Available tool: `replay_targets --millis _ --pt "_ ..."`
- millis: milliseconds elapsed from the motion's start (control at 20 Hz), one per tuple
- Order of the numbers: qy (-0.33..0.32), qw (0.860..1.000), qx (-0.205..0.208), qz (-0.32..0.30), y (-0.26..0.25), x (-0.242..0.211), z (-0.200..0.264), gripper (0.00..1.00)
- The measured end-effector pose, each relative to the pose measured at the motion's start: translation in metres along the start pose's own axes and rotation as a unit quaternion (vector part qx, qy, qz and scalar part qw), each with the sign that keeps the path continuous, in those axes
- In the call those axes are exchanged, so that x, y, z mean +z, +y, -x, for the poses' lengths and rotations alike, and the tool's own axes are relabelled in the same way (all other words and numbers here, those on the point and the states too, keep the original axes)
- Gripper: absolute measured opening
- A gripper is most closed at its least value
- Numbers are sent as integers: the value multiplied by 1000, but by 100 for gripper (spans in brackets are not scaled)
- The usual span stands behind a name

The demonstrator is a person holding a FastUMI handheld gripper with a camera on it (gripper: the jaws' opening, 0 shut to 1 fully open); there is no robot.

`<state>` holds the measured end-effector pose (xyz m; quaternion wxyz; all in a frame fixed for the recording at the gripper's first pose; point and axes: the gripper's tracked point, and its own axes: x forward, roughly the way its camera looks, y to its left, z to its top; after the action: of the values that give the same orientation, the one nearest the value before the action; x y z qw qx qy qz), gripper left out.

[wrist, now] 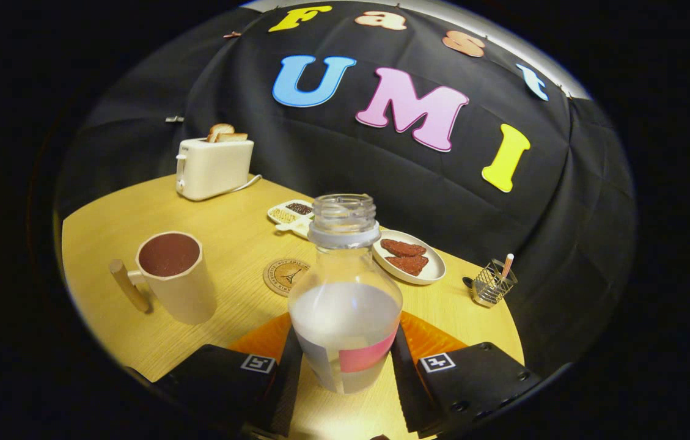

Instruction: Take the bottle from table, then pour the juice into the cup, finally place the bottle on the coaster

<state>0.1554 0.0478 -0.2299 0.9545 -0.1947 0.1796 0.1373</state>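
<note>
Clear plastic bottle (345, 287) with no cap sits pinched between the gripper (345, 360) fingers, right of the cup (175, 276), so a fast tip could splash juice on the table (228, 226).

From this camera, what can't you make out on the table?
- Bottle base: hidden between the gripper fingers, which press on it.
- Coaster: its near side is behind the bottle.
- Compartment tray: contents too small to identify.
- Wire holder: contents too small.
</note>
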Motion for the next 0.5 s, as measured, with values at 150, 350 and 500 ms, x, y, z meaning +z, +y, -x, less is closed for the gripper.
replay_targets --millis 150,350,500 --pt "12 997 -19 69 0 14 -2 70" --pt "14 988 -31 150 10 28 -2 70" --pt "17 973 -29 229 25 31 1 70"
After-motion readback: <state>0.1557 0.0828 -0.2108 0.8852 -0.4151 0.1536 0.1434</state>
